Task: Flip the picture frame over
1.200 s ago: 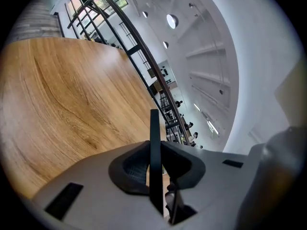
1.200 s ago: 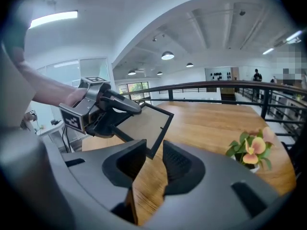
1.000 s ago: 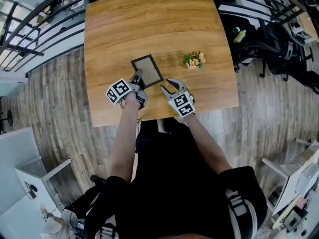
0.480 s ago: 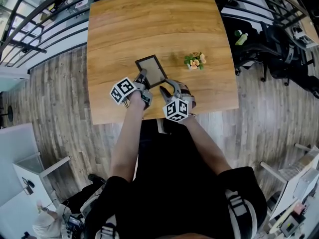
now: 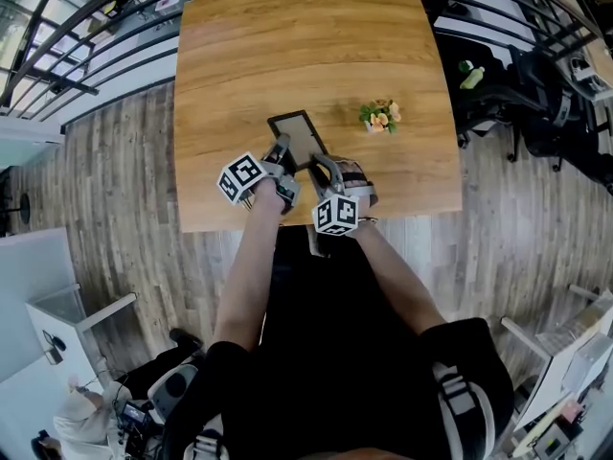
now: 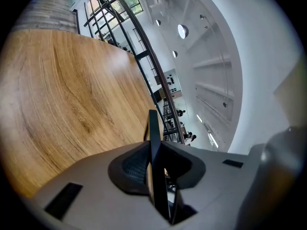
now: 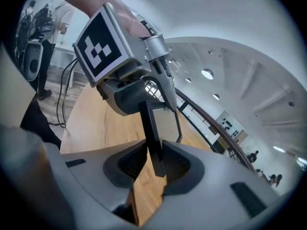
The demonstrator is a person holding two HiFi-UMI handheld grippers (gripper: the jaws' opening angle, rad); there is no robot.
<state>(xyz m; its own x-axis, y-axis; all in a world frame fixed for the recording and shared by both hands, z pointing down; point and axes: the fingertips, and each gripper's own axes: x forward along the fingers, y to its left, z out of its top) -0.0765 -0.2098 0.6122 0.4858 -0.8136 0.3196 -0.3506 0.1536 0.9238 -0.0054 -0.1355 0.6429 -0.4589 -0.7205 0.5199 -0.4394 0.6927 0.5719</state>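
Note:
The picture frame (image 5: 299,132), black-edged with a grey middle, is raised off the wooden table (image 5: 287,46) near its front edge. My left gripper (image 5: 280,153) is shut on the frame's near left side; in the left gripper view the frame (image 6: 154,133) stands edge-on between the jaws (image 6: 156,169). My right gripper (image 5: 319,167) is at the frame's near right corner, its jaws closing, with the pads against the black edge (image 7: 152,128). The right gripper view shows my right gripper (image 7: 154,159) and, beyond it, the left gripper (image 7: 156,102) with its marker cube.
A small bunch of artificial flowers (image 5: 380,115) lies on the table right of the frame. Black railings (image 5: 86,56) and wood flooring surround the table. Dark chairs (image 5: 522,84) stand at the right.
My right gripper has rolled over, moved left to the frame's near corner and closed around its edge. The left gripper has kept its hold and shifted a little with the frame.

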